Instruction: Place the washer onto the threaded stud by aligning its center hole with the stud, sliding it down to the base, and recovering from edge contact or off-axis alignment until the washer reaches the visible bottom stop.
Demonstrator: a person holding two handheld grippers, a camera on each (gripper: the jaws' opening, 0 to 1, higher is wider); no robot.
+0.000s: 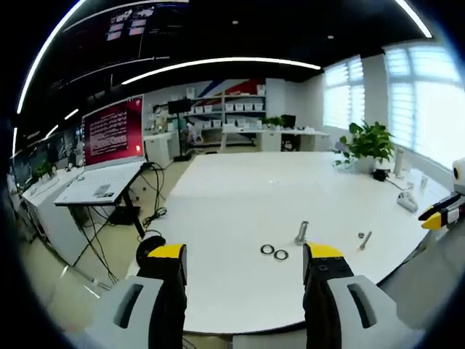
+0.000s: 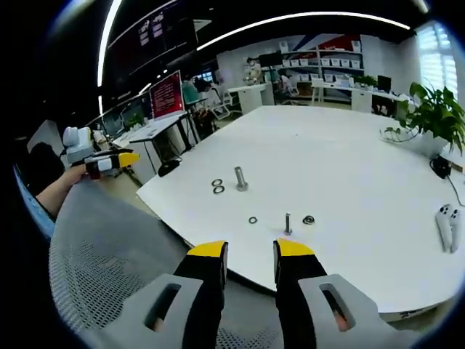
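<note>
Looks like this is right at the start: nothing picked up yet, both tools hang back off the edge of the desk [image 2: 349,153], so the step in hand is the approach.

Using the big stud [image 2: 240,178] as the landmark and going left to right in the right gripper view: way off to its left the left tool [image 2: 125,158] hangs out over a mesh chair back [image 2: 102,247], held in a person's hand [image 2: 73,174], well apart from the desk edge. From here I cannot tell how far its own jaws stand in that view; in the left gripper view the left tool [image 1: 243,254] is wide open and empty. Just left of the stud lie two dark washers [image 2: 217,186], side by side and nearly touching, flat on the desk. Then the stud itself, standing upright on its head, bare, nothing on it. Below and to its right sit a small washer [image 2: 253,219], a thinner upright stud [image 2: 288,224] and a nut-like bit [image 2: 309,219]. The right tool [image 2: 251,251] is empty, jaws with a narrow gap.

Next move, I reckon: bring a tool in low over one washer and pinch it by the rim. They're thin and flat, so a tricky pick, then the hole has to line up square over the stud.
</note>
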